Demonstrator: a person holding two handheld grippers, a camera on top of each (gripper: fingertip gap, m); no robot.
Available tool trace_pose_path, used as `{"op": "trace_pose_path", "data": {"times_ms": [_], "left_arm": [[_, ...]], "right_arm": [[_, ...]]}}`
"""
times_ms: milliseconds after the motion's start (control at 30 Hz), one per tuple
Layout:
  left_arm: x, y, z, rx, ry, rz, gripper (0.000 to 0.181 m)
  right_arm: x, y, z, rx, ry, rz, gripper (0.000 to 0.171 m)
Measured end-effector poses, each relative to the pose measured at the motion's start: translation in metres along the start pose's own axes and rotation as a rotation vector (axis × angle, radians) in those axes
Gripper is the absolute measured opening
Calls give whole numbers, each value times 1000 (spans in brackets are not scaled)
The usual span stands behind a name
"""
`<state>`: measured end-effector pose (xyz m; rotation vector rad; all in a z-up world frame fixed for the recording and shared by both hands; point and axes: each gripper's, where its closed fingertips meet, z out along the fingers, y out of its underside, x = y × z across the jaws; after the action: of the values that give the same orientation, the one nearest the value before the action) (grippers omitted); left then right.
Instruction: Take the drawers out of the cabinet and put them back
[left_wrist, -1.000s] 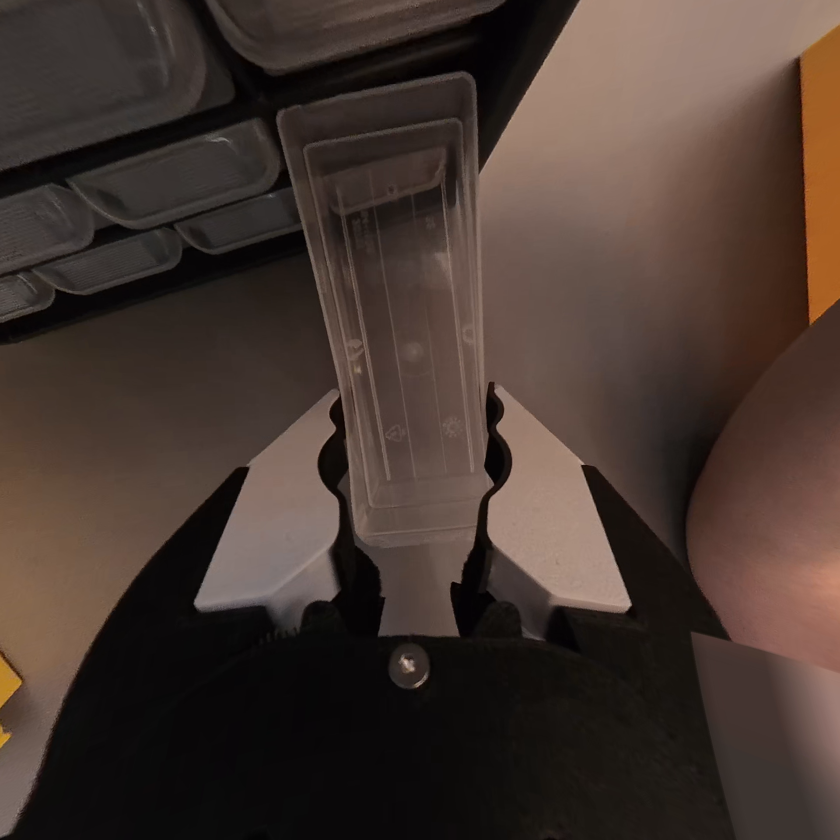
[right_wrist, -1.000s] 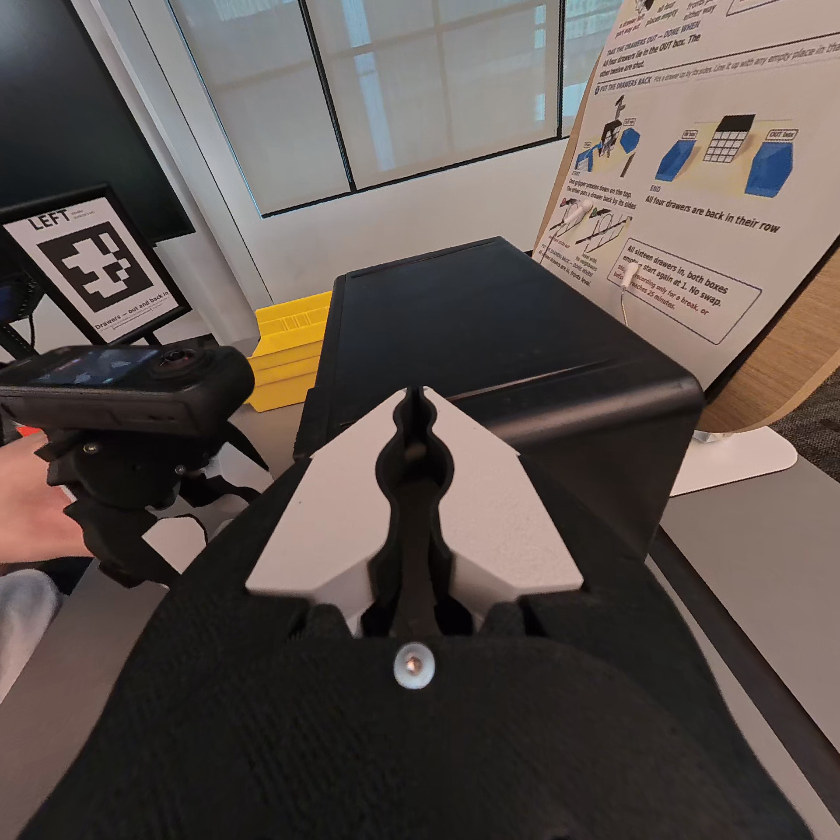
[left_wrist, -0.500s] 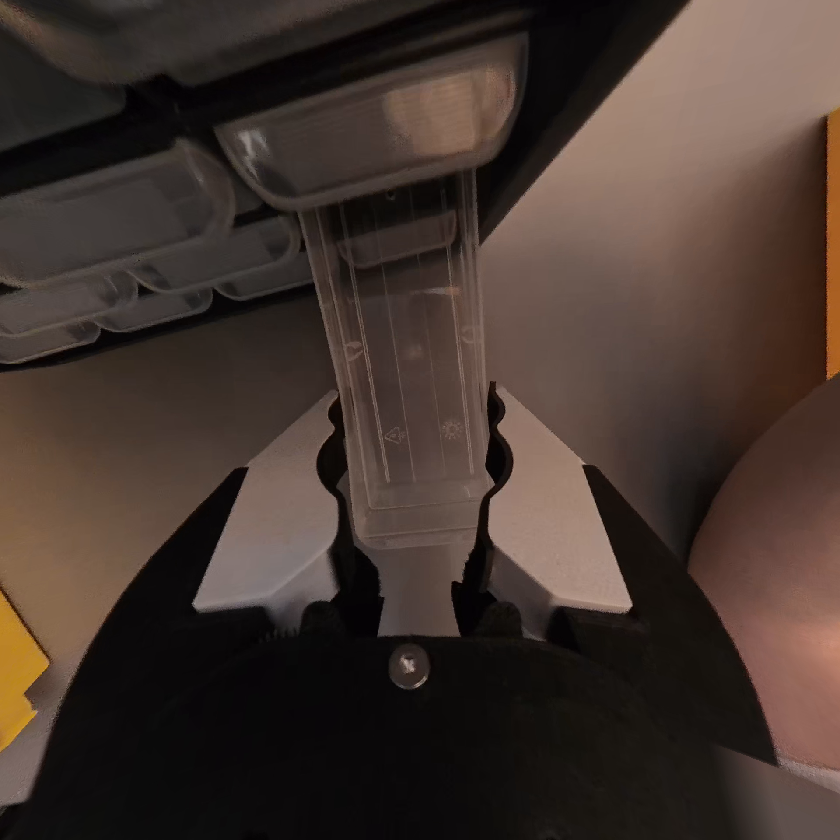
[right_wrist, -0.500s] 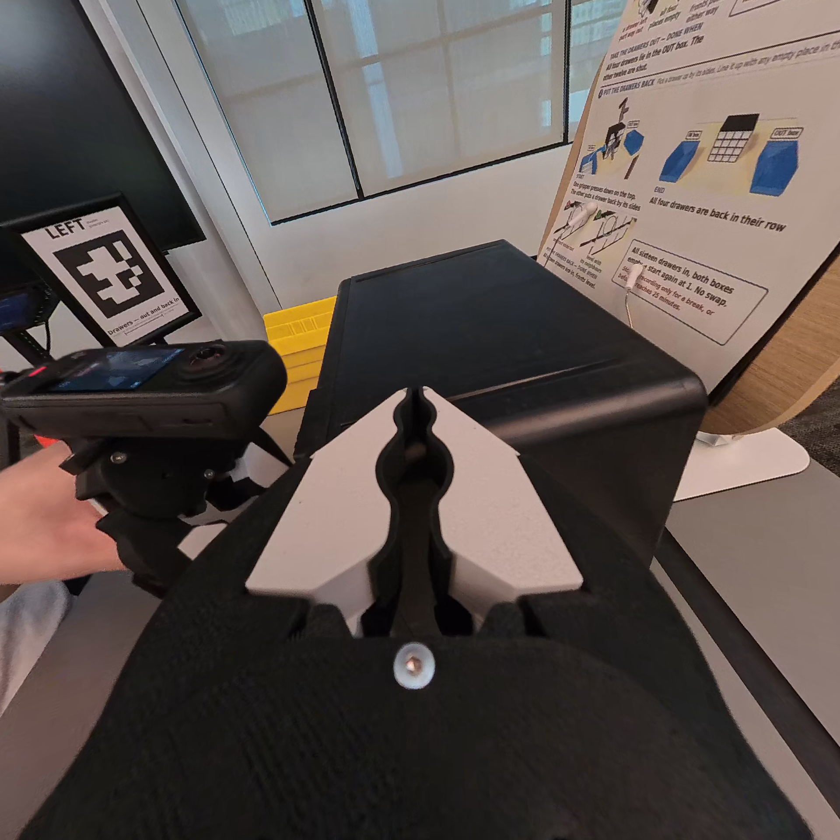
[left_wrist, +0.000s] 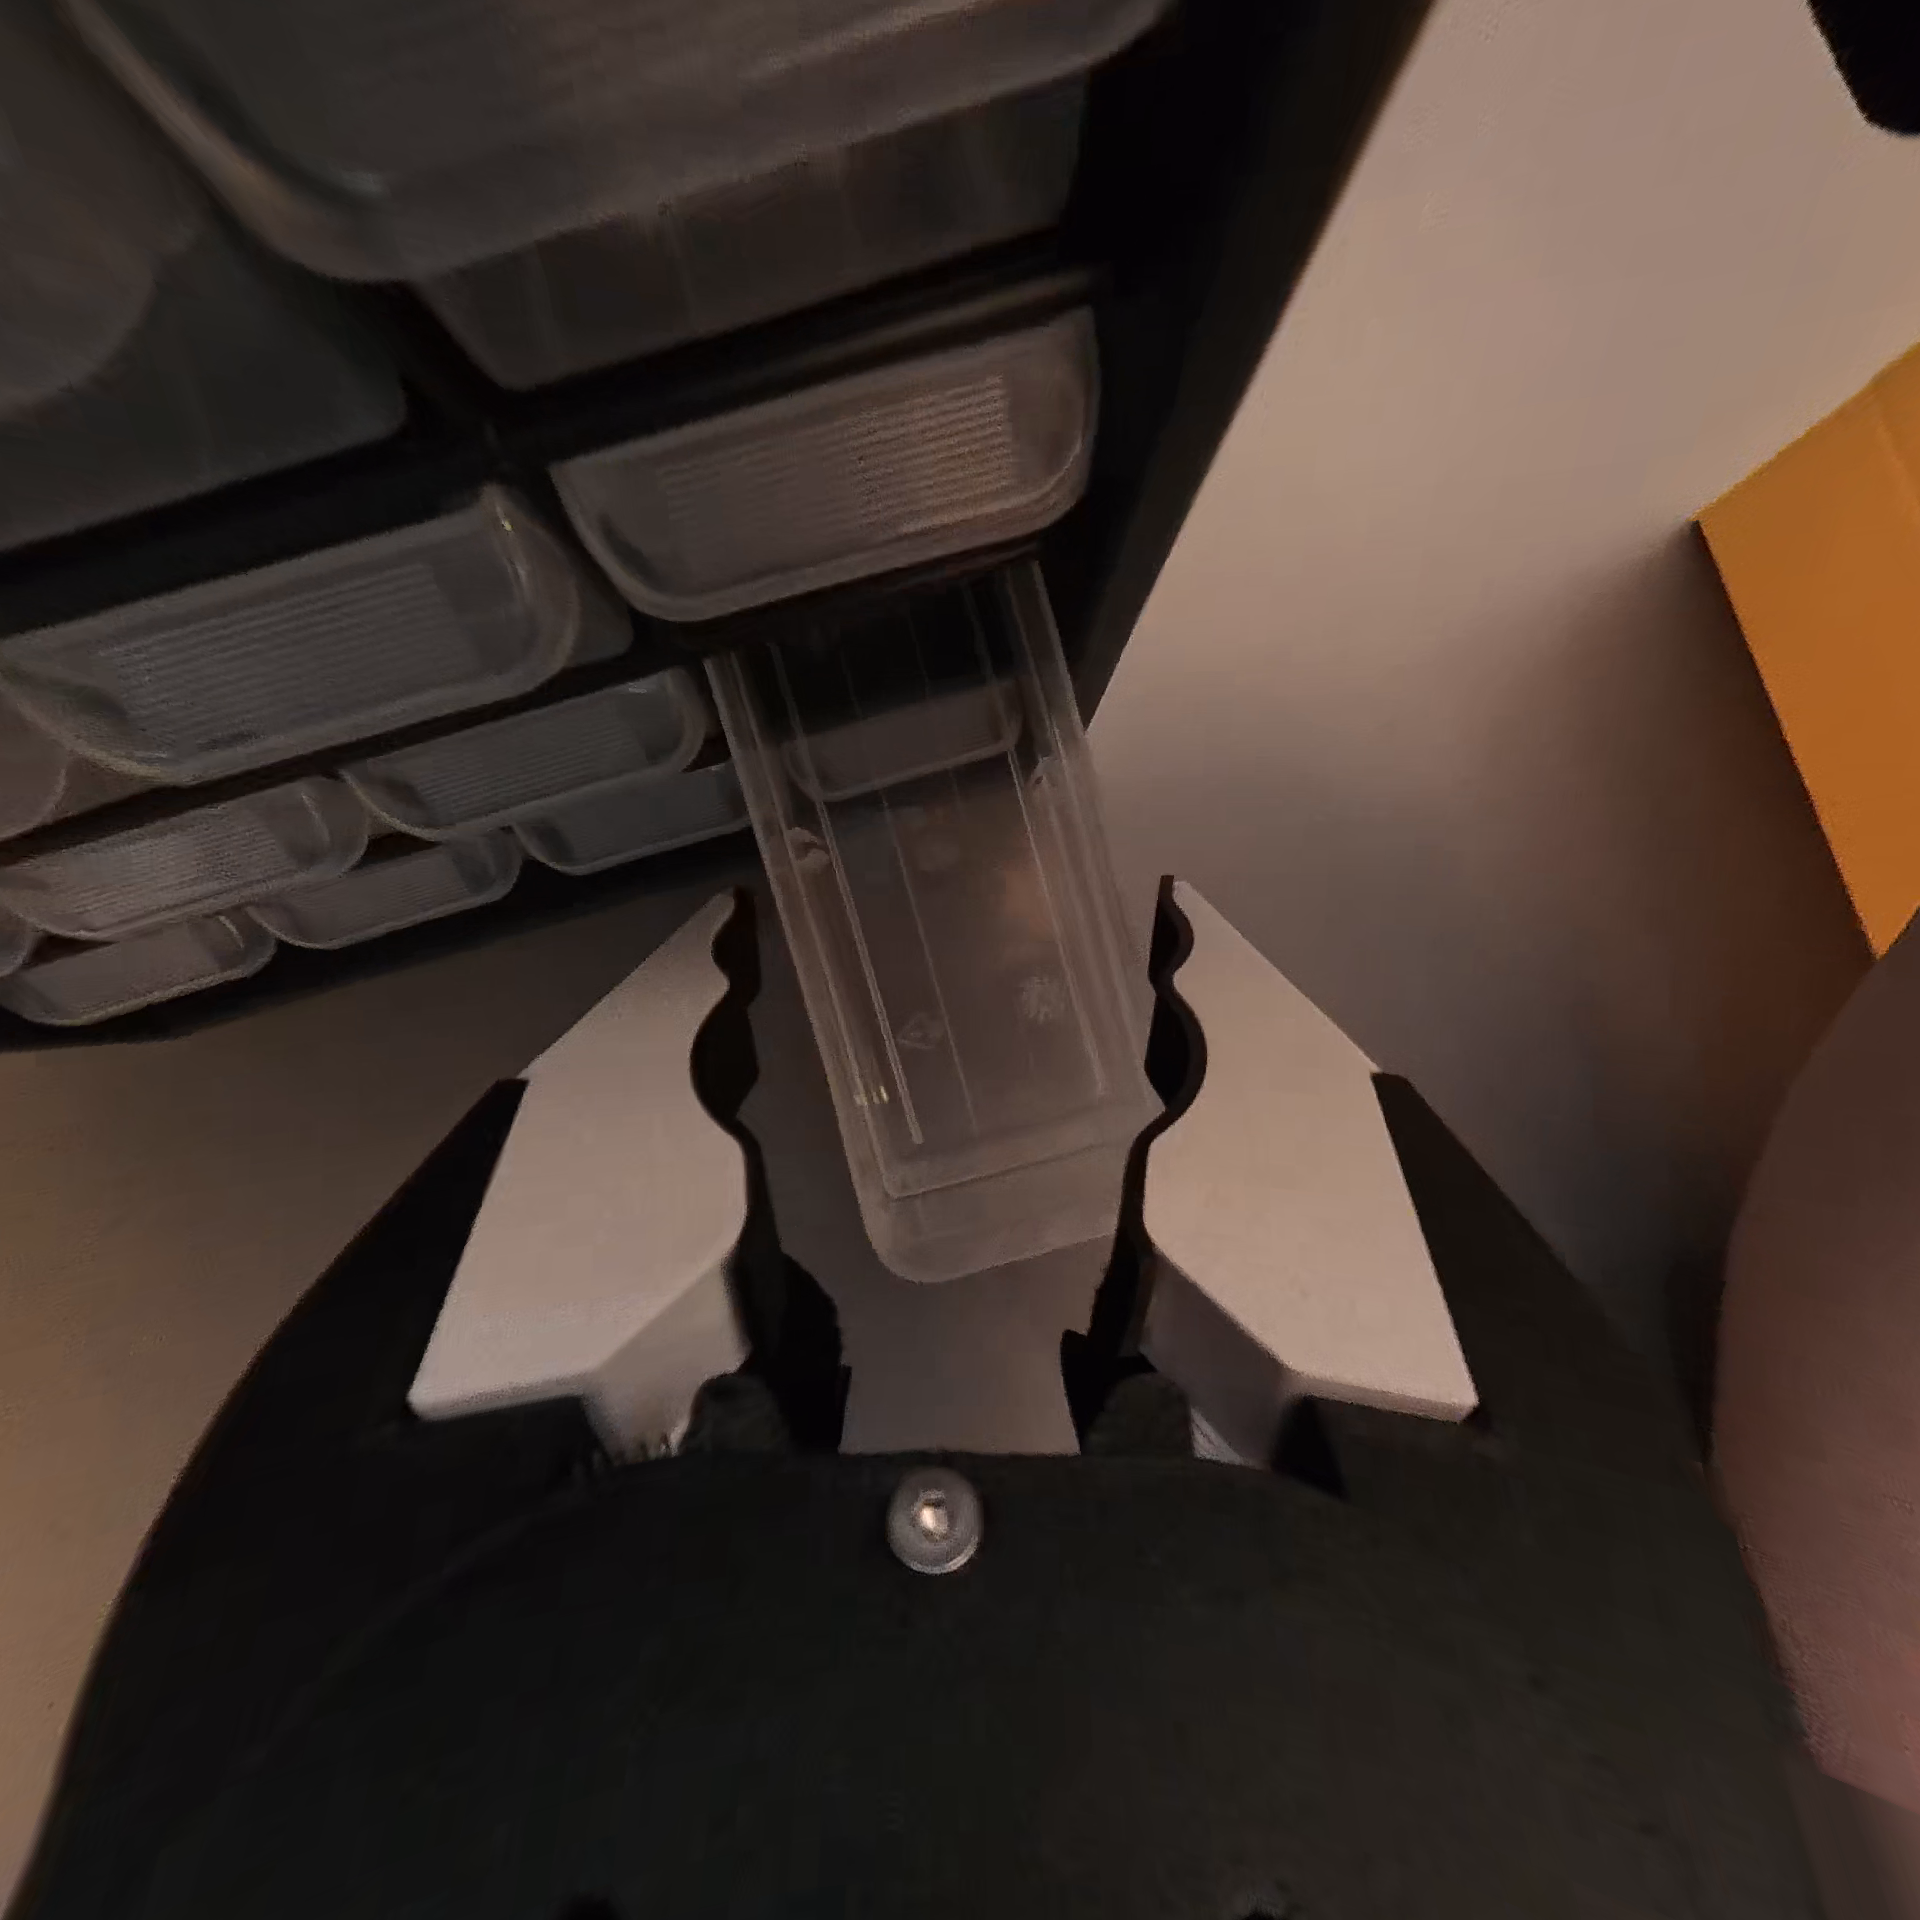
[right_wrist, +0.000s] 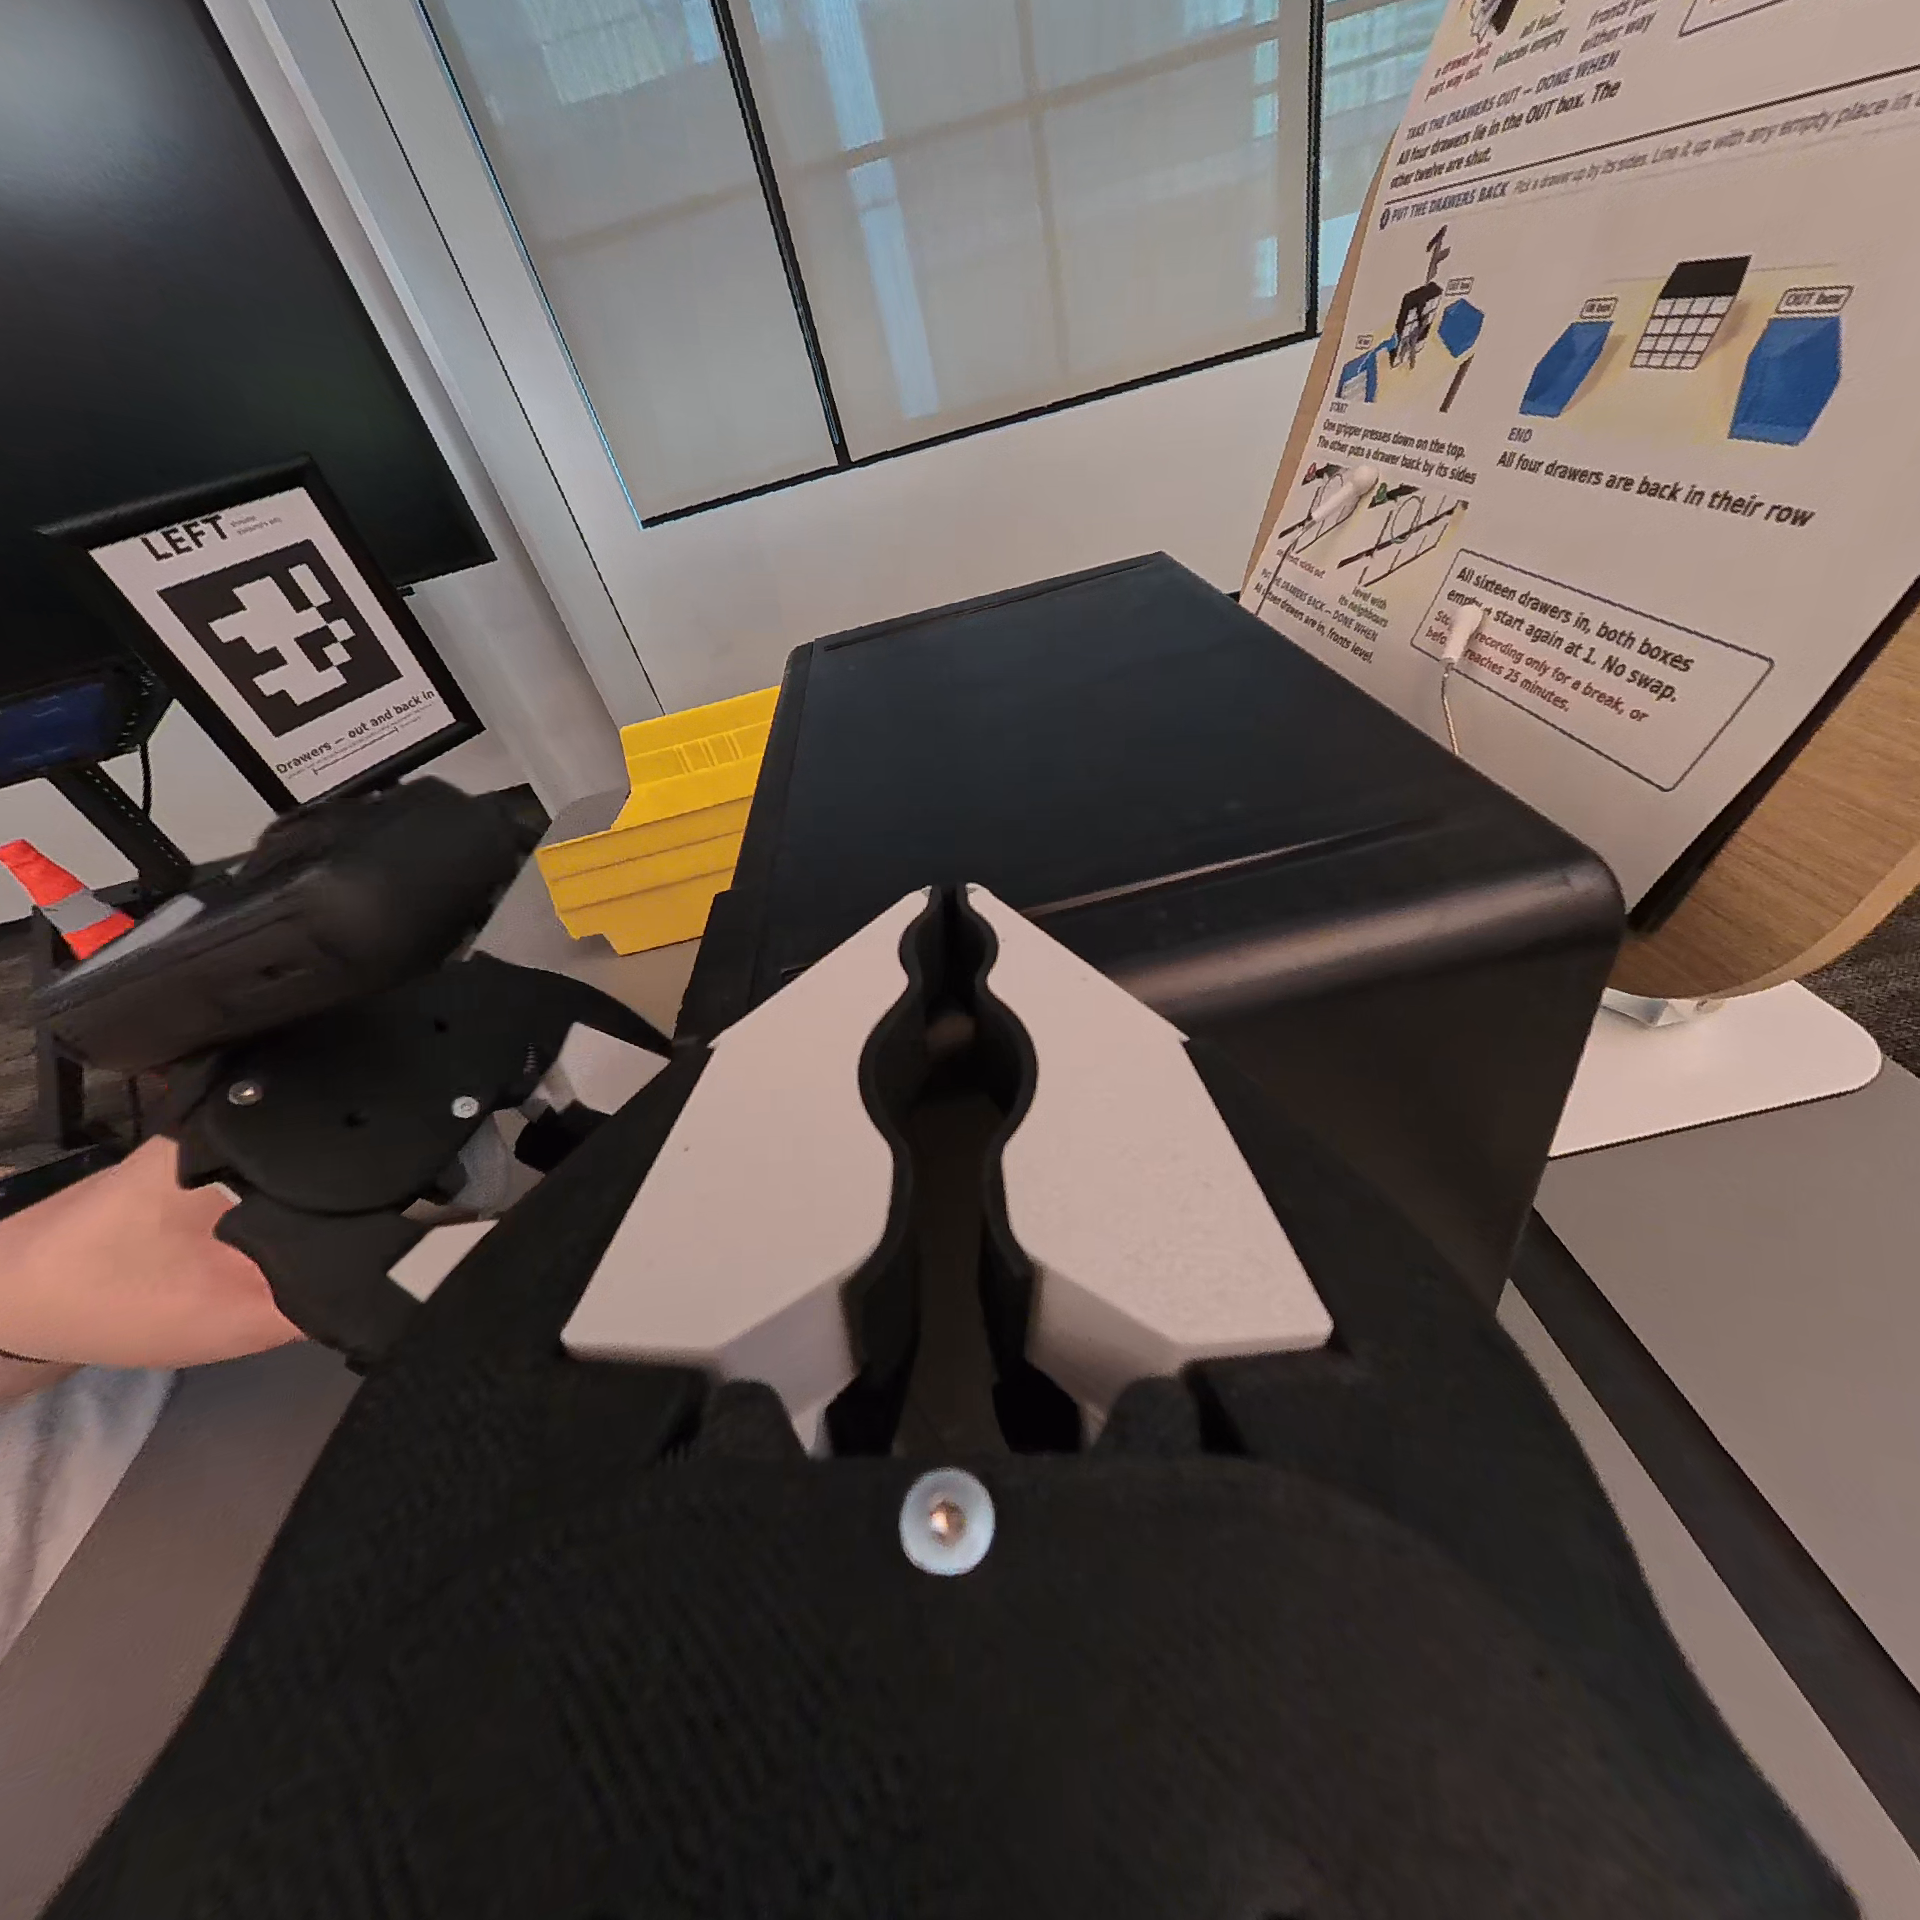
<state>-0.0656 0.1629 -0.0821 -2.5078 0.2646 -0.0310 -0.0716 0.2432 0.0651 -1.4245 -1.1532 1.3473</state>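
The left gripper (left_wrist: 951, 904) hovers low in front of the black cabinet (left_wrist: 1174, 312), its white fingers (left_wrist: 623, 1143) spread wider than the clear plastic drawer (left_wrist: 956, 987) lying between them. A dark gap shows along the drawer's left side, while its right side sits just beside the other finger; contact there cannot be told. The drawer's closed near end lies deep between the fingers. Its long axis runs straight away from the gripper towards the cabinet front, leaning slightly left as it goes. Its far end has entered a slot in the cabinet's rightmost column, directly beneath a seated drawer front (left_wrist: 831, 468). More clear drawer fronts fill the cabinet to the left of that slot. The tabletop (left_wrist: 260, 1195) spreads out before the cabinet, and a yellow bin (left_wrist: 1829, 675) stands off the cabinet's right side in this view.

The right gripper (right_wrist: 951, 894) is held at the near edge of the cabinet's top, its fingers drawn in to a narrow slit with nothing between them. Whether they touch the top cannot be told. A hand (right_wrist: 114, 1278) grips the left tool down beside the cabinet. Beyond the cabinet stand a framed marker sign (right_wrist: 281, 644), an illustrated instruction board (right_wrist: 1621, 416) and a window (right_wrist: 935, 208).
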Motion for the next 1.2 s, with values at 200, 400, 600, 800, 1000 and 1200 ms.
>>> {"op": "trace_pose_path", "data": {"times_ms": [200,400,600,800,1000,1200], "left_arm": [[-1,-11,-30,245,-10,90,84],[-2,8,-53,384,3,149,84],[8,19,-65,511,-17,472,80],[24,24,-80,638,-119,904,67],[32,37,-73,624,-318,1401,52],[17,44,-58,526,-369,1454,39]], "right_arm": [[0,0,0,-3,2,-1,0],[1,0,0,-7,7,8,0],[1,0,1,-37,41,1,0],[2,0,1,-45,61,22,0],[3,0,7,-87,132,-17,0],[4,0,6,-95,181,-21,0]]}}
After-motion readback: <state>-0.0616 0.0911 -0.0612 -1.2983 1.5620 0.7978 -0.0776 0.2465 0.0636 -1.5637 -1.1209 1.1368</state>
